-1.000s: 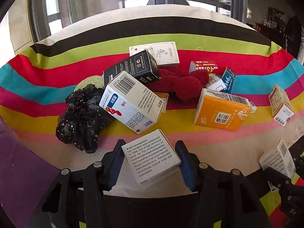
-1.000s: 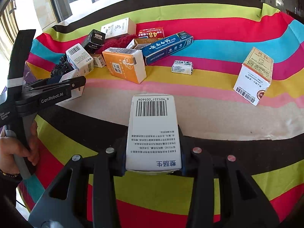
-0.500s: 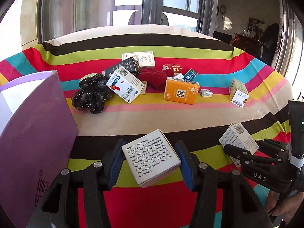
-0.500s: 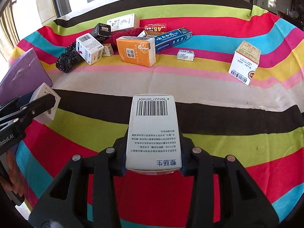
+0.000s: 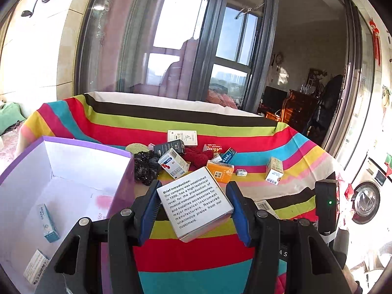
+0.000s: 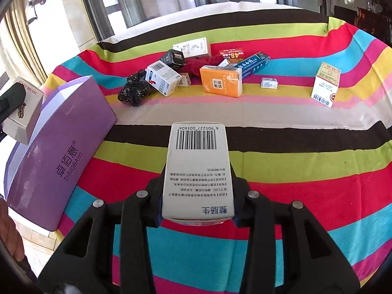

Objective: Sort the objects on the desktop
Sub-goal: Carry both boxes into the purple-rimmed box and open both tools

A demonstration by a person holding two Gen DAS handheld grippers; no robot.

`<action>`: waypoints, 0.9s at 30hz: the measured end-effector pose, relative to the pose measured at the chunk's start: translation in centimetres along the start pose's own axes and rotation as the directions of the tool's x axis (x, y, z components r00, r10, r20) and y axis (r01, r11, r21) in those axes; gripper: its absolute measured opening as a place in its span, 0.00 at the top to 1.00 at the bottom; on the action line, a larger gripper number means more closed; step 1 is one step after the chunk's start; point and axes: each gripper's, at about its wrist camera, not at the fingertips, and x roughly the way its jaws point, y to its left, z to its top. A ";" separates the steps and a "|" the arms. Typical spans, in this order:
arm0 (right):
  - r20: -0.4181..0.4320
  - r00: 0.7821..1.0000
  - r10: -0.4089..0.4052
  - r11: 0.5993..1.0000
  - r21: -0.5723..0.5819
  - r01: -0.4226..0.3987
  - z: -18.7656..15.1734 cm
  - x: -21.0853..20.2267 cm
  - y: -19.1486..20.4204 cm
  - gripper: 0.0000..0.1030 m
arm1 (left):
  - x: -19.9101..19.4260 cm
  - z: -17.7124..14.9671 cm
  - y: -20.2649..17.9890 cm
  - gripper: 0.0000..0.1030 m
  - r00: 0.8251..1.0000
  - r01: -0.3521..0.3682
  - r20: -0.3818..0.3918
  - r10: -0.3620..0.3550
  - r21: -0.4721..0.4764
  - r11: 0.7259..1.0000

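Cardboard, light, crushable: left hand-held gripper (image 5: 193,210) pinching white music box (image 5: 194,204) corner-on above purple bin (image 5: 80,147); right hand-held gripper (image 6: 197,196) clamping barcode carton (image 6: 198,171) flat-sided over worktop (image 6: 306,166), steadier hold.

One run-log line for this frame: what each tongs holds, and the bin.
left tongs: shut on white English-text box | right tongs: shut on white barcode carton | purple cardboard bin: open, two small boxes inside
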 end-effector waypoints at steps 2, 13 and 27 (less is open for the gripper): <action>0.040 0.997 0.059 0.997 -0.050 -0.057 1.3 -1.0 2.8 0.58 | -2.0 0.6 1.3 0.47 0.998 -0.036 0.043 0.037 -0.021 0.999; 0.083 0.939 0.333 0.897 -0.334 -0.288 4.3 -2.8 18.7 0.58 | -7.6 0.2 12.1 0.47 0.946 -0.313 0.041 0.322 -0.146 0.939; -0.009 0.926 0.376 0.853 -0.386 -0.350 3.6 1.5 24.8 0.34 | -6.9 0.2 18.9 0.09 0.874 -0.486 -0.030 0.485 -0.079 0.871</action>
